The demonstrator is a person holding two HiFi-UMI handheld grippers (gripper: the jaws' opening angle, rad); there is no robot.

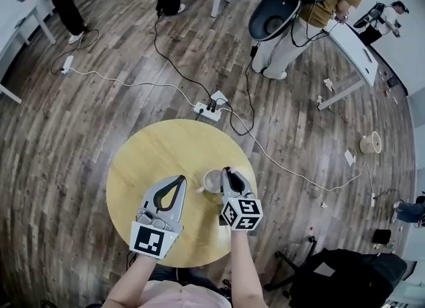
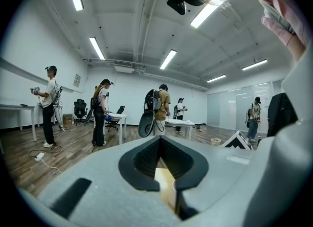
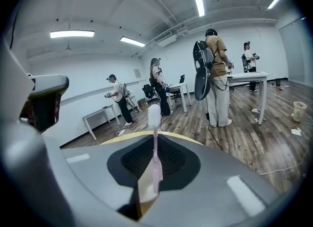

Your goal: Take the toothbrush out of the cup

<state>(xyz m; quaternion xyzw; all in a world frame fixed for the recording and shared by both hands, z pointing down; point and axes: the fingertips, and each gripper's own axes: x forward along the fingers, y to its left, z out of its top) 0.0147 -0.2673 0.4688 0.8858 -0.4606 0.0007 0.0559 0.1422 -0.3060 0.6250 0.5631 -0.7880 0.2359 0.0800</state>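
Observation:
A pale cup (image 1: 211, 182) stands on the round yellow table (image 1: 159, 151), right of its middle. My right gripper (image 1: 229, 171) reaches to the cup's right rim from the near side. In the right gripper view this gripper (image 3: 155, 140) is shut on a pink toothbrush (image 3: 155, 165), whose handle runs up between the jaws with the white bristle head above them. My left gripper (image 1: 180, 179) rests left of the cup, apart from it. Its jaws meet at the tips and nothing is between them in the left gripper view (image 2: 159, 140).
A white power strip (image 1: 207, 109) with cables lies on the wooden floor beyond the table. Several people stand further off beside white tables (image 1: 352, 48). A dark office chair (image 1: 332, 273) is at the near right, and a small roll (image 1: 370, 143) lies on the floor.

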